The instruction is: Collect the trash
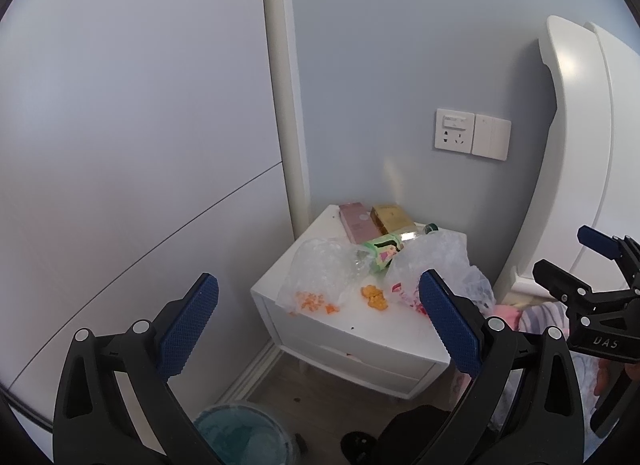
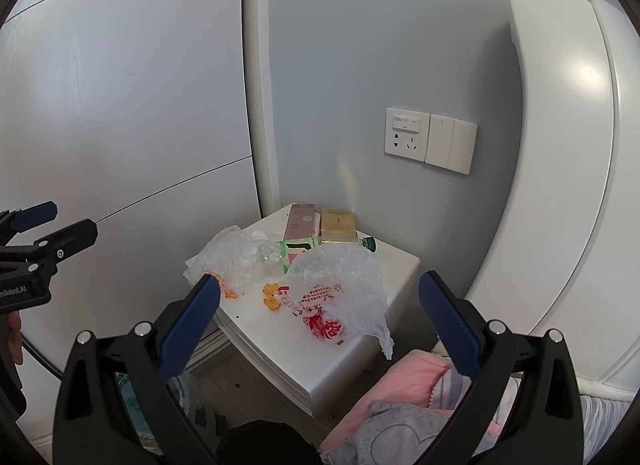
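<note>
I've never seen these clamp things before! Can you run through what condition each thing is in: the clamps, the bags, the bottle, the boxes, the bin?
left gripper: open, empty
right gripper: open, empty
printed plastic bag: crumpled, hanging over the nightstand edge
clear plastic bag: crumpled, lying flat
plastic bottle: lying down, capped
pink box: closed
gold box: closed
orange scraps: loose on the nightstand
trash bin: open, lined

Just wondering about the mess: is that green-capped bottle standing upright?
No, the green-capped bottle lies on its side on the white nightstand.
</note>
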